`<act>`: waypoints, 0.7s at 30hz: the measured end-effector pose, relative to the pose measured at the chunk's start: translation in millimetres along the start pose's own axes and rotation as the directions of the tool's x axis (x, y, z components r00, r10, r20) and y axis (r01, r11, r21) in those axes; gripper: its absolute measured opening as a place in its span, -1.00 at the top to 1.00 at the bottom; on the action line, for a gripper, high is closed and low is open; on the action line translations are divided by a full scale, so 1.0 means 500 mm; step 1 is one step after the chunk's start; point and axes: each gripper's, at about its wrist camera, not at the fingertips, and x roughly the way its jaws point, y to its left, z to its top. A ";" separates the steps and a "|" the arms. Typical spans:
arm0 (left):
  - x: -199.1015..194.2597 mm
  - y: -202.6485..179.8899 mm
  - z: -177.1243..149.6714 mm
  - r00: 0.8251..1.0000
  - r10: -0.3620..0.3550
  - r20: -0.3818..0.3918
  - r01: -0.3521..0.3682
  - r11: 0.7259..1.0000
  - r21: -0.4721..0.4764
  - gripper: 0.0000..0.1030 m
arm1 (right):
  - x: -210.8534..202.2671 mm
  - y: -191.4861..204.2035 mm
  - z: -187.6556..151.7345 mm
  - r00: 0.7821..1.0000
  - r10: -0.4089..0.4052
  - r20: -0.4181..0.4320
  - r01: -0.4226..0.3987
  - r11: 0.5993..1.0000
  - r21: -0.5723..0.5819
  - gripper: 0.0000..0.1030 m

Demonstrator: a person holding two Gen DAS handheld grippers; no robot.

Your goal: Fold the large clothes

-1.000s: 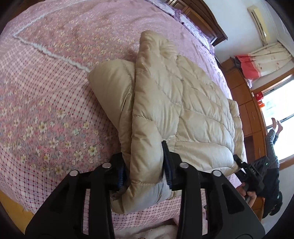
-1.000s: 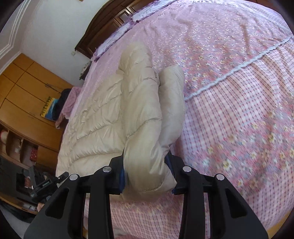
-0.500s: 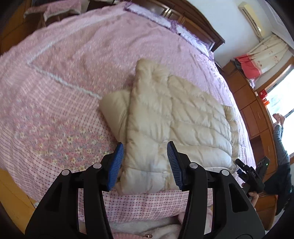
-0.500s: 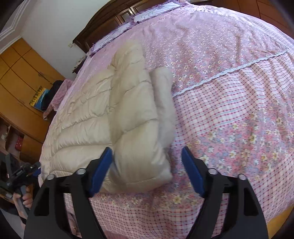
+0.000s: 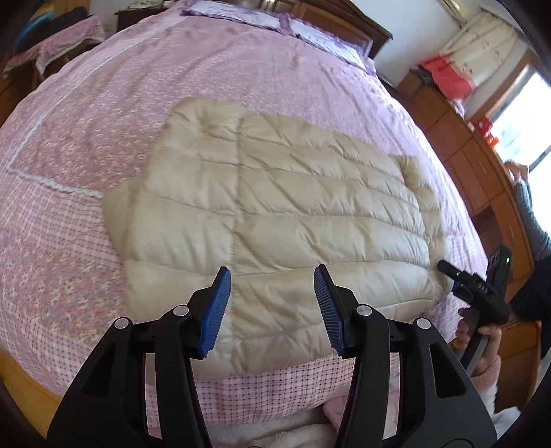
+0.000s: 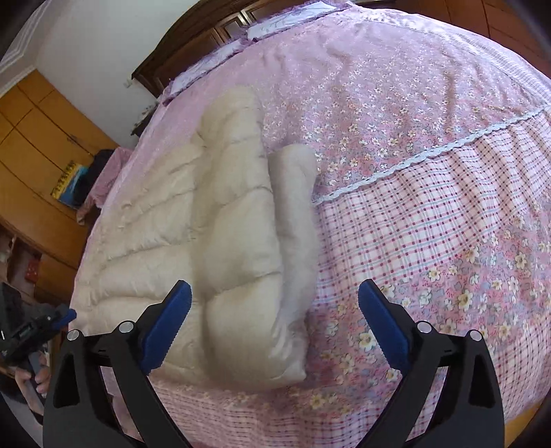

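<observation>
one cream puffer jacket (image 5: 275,206) lies folded flat on the pink bedspread (image 5: 103,103), near the bed's near edge. left gripper (image 5: 272,303) hovers above the jacket's near hem, blue pads spread partway, nothing pinched, no contact i can see. right gripper (image 6: 273,320) jaws are opening, already wide, folded sleeve edge sits in the gap between them but neither pad presses on it. left wrist view only: the whole quilted top panel as a rectangle, window and red-trimmed curtain (image 5: 458,69) at 2 o'clock, low wooden cabinets (image 5: 482,179) along the wall at 3 o'clock, a second person's grey sleeve at 3 o'clock, and the right gripper seen from outside at 4 o'clock with the hand (image 5: 482,344) on its handle. right wrist view only: the jacket's thick side fold with a rolled sleeve (image 6: 296,220) lying beside it at 12 o'clock, a white lace strip (image 6: 430,151) across the bedspread at 2 o'clock, tall orange wardrobe (image 6: 41,144) at 9 o'clock, the left gripper at 8 o'clock. both views: dark headboard, two pillows (image 5: 275,20) at 12 o'clock. count: one jacket, two grippers, two pillows, one bed.
</observation>
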 end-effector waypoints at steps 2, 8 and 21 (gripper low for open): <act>0.020 -0.013 0.005 1.000 0.004 -0.020 -0.004 1.000 0.018 0.03 | 0.007 -0.005 0.000 0.999 0.041 -0.020 -0.041 0.999 0.012 -0.82; 0.066 -0.049 0.002 0.997 0.068 -0.040 -0.065 0.995 0.078 -0.06 | 0.062 -0.003 0.002 0.987 0.126 -0.095 -0.123 0.991 0.043 -0.82; 0.088 -0.139 0.003 0.994 0.099 -0.040 -0.088 0.973 0.212 -0.36 | 0.101 0.000 0.036 0.969 0.219 -0.118 -0.213 0.975 0.063 -0.83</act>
